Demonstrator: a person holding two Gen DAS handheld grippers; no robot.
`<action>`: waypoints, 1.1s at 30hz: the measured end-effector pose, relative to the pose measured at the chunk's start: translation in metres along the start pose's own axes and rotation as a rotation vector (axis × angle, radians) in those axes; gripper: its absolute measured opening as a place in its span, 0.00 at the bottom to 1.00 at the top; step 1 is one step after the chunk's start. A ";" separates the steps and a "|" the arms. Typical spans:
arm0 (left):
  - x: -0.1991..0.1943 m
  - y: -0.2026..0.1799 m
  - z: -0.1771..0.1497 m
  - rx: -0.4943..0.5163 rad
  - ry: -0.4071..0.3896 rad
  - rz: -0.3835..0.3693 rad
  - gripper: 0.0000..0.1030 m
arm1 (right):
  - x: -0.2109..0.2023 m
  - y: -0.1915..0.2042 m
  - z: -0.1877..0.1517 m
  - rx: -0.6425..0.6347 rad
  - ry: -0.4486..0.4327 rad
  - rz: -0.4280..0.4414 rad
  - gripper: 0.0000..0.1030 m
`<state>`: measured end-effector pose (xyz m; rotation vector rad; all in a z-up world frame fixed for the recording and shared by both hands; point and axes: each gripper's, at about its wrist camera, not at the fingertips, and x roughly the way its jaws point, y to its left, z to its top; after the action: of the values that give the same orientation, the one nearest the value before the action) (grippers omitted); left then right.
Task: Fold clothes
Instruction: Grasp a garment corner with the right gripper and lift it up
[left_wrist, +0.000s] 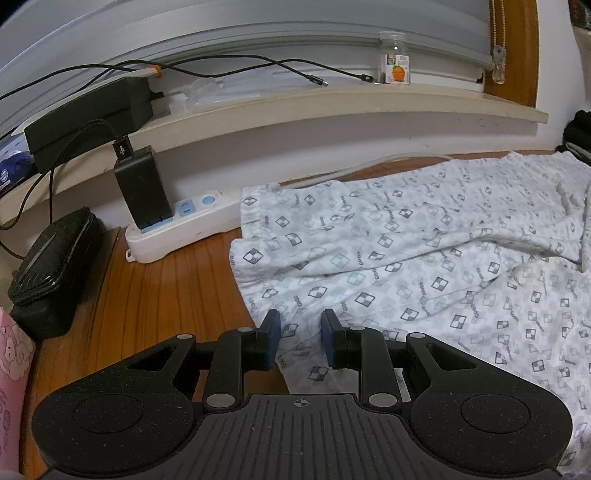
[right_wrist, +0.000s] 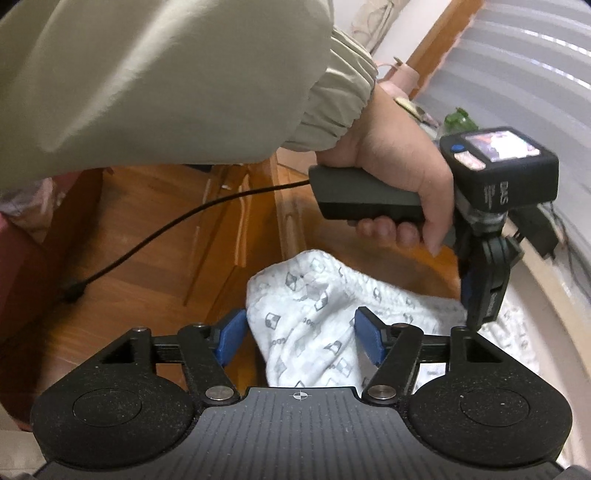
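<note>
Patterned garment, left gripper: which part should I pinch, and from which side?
Pinch the patterned garment at its near-left hem edge, probably best, coming in low from the bare wood table side. That edge lies flat and exposed just ahead of the open left gripper, clear of the power strip.

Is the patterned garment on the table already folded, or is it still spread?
Mostly spread: the patterned garment lies across the wooden table, wrinkled, one part lapping over it. No neat fold shows.
</note>
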<state>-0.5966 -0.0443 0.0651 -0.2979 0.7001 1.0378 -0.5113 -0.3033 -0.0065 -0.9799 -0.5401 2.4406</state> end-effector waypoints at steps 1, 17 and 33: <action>0.000 0.000 0.000 -0.002 -0.001 0.000 0.26 | 0.000 0.002 0.000 -0.016 0.001 -0.006 0.61; -0.009 0.001 -0.002 -0.012 0.027 -0.014 0.28 | -0.015 -0.001 0.008 -0.024 -0.011 -0.010 0.04; -0.042 0.001 -0.019 -0.096 0.003 -0.031 0.35 | -0.081 -0.032 0.040 0.184 -0.115 0.316 0.04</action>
<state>-0.6178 -0.0828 0.0787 -0.3924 0.6470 1.0431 -0.4797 -0.3278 0.0805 -0.9092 -0.2024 2.7801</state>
